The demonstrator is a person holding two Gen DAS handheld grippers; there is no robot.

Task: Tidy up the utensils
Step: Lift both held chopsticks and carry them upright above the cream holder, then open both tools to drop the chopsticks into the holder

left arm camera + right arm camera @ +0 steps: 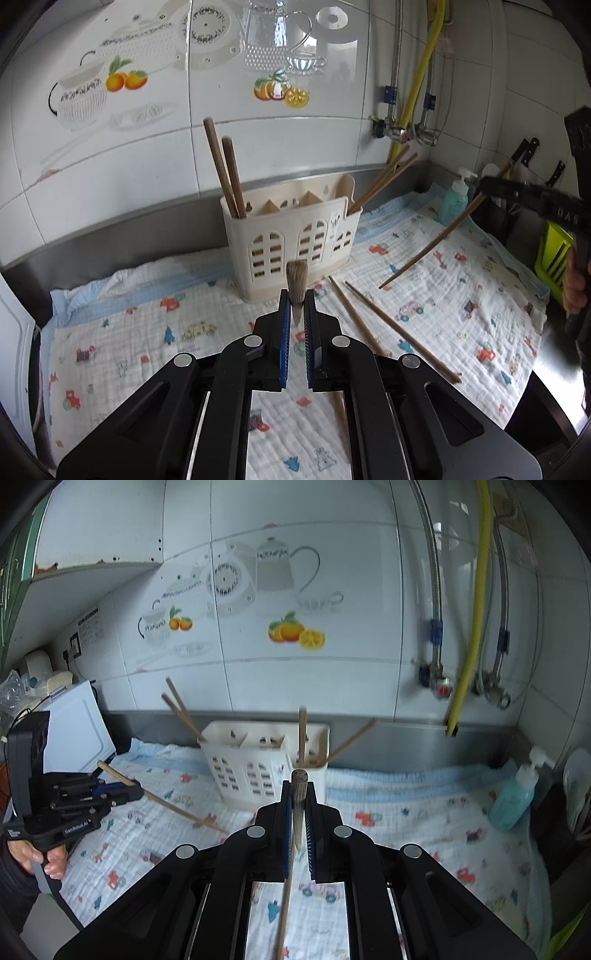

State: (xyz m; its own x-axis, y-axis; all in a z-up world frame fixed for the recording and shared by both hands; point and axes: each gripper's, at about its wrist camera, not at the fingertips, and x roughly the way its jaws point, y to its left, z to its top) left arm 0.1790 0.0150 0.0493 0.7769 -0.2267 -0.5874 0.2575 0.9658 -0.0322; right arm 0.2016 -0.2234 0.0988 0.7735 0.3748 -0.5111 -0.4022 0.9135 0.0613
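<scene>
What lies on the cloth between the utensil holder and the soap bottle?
In the right wrist view, only bare printed cloth lies between the utensil holder and the soap bottle; no chopstick rests there.

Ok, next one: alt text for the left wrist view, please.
The left gripper is shut on a brown wooden chopstick, seen end-on, above a cream plastic utensil holder already holding chopsticks. Two more chopsticks lie on the printed white cloth; at right, the right gripper holds another.

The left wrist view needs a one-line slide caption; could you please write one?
Left gripper shut on a chopstick, facing the cream utensil holder; two chopsticks lie on the patterned cloth.
</scene>
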